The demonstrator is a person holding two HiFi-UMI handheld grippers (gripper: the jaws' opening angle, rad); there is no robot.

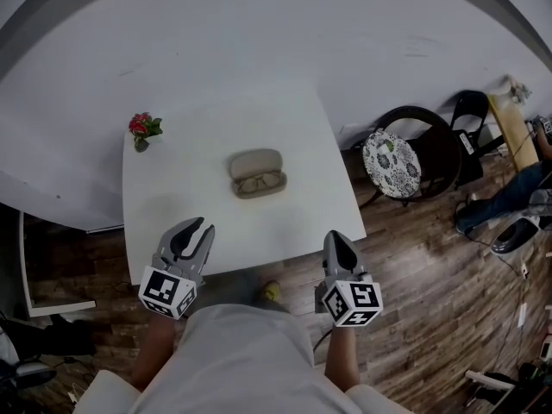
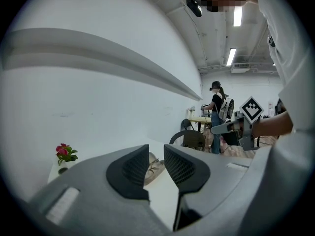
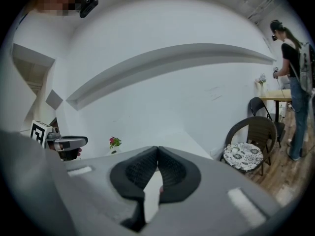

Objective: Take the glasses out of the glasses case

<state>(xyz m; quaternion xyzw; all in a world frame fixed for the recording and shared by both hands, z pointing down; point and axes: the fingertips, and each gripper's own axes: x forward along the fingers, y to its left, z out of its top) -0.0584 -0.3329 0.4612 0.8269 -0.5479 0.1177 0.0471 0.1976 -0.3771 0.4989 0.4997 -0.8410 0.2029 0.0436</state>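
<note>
Task status: extraction not started; the lid is already open, so only the removal remains.

The glasses case [image 1: 256, 163] lies open near the middle of the white table [image 1: 155, 192]; its lid half faces the far edge and its tray half faces the person. The glasses [image 1: 260, 182] lie folded inside the tray half; no part of them appears lifted over the rim.

The left gripper [image 1: 200, 228] hovers over the near edge of the table, well apart from the case; in the left gripper view its jaws stand a narrow gap apart with nothing between them, and the case [image 2: 154, 167] shows through that gap further along the table. The right gripper [image 1: 335, 238] hovers at the near right corner of the table, also well apart from the case; in the right gripper view its jaws [image 3: 157, 154] meet at the tips and hold nothing.

Remaining steps, as a judgement: bring one gripper to the case to steady it; widen the other's jaws; close on the frame; lift the glasses clear of the tray.

A small potted flower [image 1: 142, 130] stands at the far left corner, clear of the working area; a chair [image 1: 405, 158] stands off the table to the right.
</note>
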